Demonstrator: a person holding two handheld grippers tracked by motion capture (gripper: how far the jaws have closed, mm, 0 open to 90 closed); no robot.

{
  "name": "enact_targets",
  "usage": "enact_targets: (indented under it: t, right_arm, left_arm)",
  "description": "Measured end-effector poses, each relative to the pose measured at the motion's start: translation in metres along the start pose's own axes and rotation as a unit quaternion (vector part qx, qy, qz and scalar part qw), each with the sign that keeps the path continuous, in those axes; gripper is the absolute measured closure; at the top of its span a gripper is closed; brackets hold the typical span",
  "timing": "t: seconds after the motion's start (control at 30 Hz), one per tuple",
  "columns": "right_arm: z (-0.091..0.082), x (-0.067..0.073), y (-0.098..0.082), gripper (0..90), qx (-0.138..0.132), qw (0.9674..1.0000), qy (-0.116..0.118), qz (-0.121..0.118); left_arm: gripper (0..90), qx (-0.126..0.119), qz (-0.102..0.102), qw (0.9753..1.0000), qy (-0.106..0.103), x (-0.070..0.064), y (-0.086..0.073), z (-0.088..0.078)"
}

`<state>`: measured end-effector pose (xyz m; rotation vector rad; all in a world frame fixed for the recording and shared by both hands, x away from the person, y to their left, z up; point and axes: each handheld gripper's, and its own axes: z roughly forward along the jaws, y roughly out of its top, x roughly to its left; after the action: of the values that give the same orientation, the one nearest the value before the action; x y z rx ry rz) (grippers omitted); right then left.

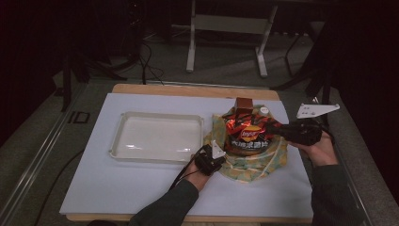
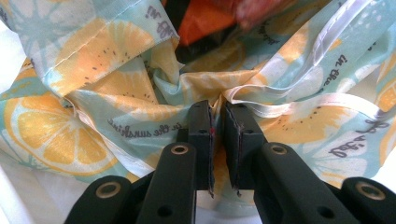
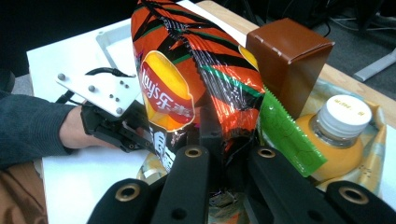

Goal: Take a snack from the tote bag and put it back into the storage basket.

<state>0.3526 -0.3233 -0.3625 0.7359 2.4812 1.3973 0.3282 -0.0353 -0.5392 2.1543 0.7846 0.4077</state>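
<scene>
A cloth bag (image 1: 263, 162) printed with orange slices sits right of centre on the white board. In it stand an orange and black chips bag (image 1: 247, 134), a brown box (image 1: 243, 104) and a white-capped bottle of orange drink (image 1: 263, 110). My left gripper (image 1: 217, 151) is at the bag's near left rim. In the left gripper view it (image 2: 217, 109) is shut on a gathered fold of the cloth (image 2: 93, 93). My right gripper (image 1: 277, 129) comes in from the right and is shut on the lower part of the chips bag (image 3: 187, 70), which hides its fingertips.
A clear plastic tray (image 1: 123, 117) lies left of the bag on the white board (image 1: 141, 188). A green packet (image 3: 285, 135) sits between the chips bag and the bottle (image 3: 336, 135), in front of the brown box (image 3: 289, 60). Stands and cables fill the dark floor beyond.
</scene>
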Motion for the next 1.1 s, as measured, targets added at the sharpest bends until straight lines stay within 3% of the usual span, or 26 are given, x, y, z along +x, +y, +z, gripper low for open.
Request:
enact_targets:
  t: [0.3, 0.7, 1.1]
  right_arm:
    - [-0.013, 0.000, 0.007, 89.5, -0.029, 0.9996, 0.002, 0.004]
    - [-0.009, 0.005, 0.023, 89.7, -0.056, 0.9983, 0.016, 0.002]
    - [-0.022, 0.006, 0.034, 89.7, -0.079, 0.9969, 0.009, -0.002]
  left_arm:
    - [80.6, 0.000, 0.000, 1.0000, 0.002, 0.000, 0.000, 0.000]
    - [79.0, -0.004, 0.000, 1.0000, 0.002, 0.000, 0.000, -0.001]
    - [78.5, -0.003, 0.002, 1.0000, 0.004, -0.001, 0.000, -0.001]
